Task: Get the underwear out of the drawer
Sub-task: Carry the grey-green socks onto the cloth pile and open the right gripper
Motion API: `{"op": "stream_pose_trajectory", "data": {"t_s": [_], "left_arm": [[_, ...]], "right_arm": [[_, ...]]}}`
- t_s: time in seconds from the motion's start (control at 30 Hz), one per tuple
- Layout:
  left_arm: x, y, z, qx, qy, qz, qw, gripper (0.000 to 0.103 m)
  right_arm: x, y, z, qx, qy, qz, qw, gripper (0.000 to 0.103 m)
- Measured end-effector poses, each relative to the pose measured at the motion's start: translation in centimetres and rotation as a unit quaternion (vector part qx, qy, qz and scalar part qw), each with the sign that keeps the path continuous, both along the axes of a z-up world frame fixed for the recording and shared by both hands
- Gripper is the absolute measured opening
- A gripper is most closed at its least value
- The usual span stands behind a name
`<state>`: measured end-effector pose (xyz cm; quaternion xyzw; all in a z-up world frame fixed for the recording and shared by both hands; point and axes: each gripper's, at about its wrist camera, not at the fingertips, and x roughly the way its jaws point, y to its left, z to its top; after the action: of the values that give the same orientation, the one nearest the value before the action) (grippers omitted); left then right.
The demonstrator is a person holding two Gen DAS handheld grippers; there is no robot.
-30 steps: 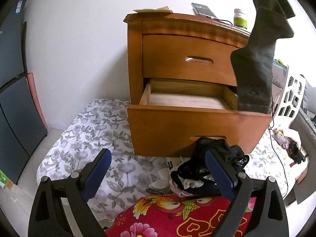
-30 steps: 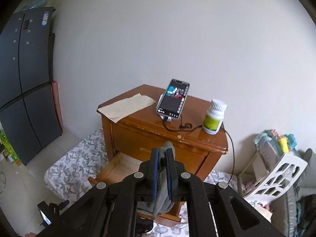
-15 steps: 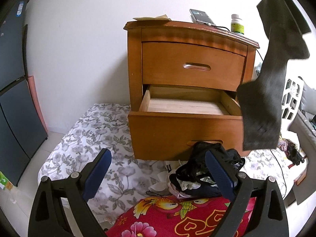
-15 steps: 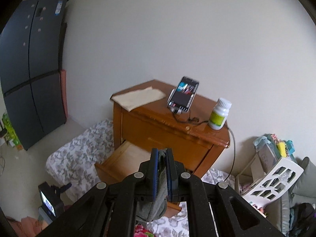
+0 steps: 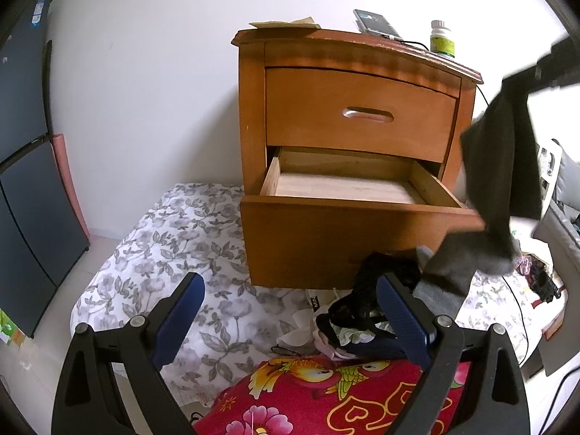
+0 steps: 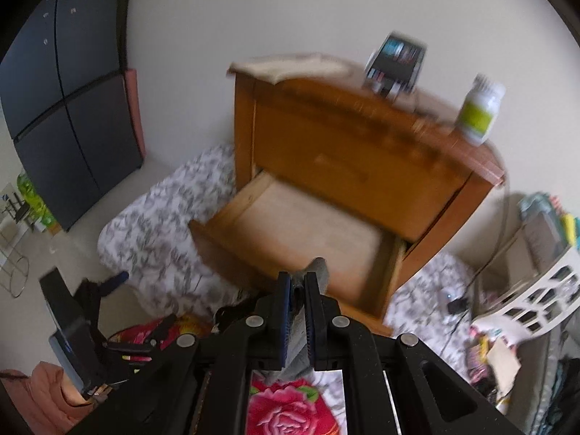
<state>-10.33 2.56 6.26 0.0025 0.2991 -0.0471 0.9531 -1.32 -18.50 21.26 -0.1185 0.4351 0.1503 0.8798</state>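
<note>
- Right gripper (image 6: 297, 282): fingers pressed together on a grey garment (image 5: 500, 166), taken to be the underwear. Cloth bunched between the pads in the right wrist view.
- Garment hangs long axis vertical from the pinch, outside the drawer (image 5: 348, 188), off its right front corner. Lower end trails onto the pile (image 5: 366, 304) of dark clothes on the floor bedding.
- Judgement: the drop spot is straight below the right fingers; the coming move turns on lowering and letting go over that pile.
- Left gripper (image 5: 290, 319): fingers spread, nothing between them, pointing at the drawer front. The pile lies just behind its right finger, but it carries nothing.
- Drawer floor looks bare; front inside edge hidden.
- Right wrist view blurred; garment's lower end hidden by its own gripper there. Right gripper cut off at the frame edge in the left view.
</note>
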Motion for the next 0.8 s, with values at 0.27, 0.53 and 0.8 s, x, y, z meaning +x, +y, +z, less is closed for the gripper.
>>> {"op": "stream_pose_trajectory", "data": {"t_s": [0.27, 0.53, 0.8], "left_arm": [[0.4, 0.3, -0.5, 0.0, 0.009, 0.003, 1.0, 0.096], [0.7, 0.5, -1.0, -0.001, 0.016, 0.006, 0.9998, 0.096], [0.9, 0.3, -1.4, 0.001, 0.026, 0.002, 0.9996, 0.096]], "right_arm": [[1.3, 2.0, -6.1, 0.014, 0.058, 0.015, 0.998, 0.008], [2.2, 2.9, -11.8, 0.01, 0.103, 0.006, 0.995, 0.008], [3.2, 1.4, -17.1, -0.001, 0.125, -0.039, 0.991, 0.008]]}}
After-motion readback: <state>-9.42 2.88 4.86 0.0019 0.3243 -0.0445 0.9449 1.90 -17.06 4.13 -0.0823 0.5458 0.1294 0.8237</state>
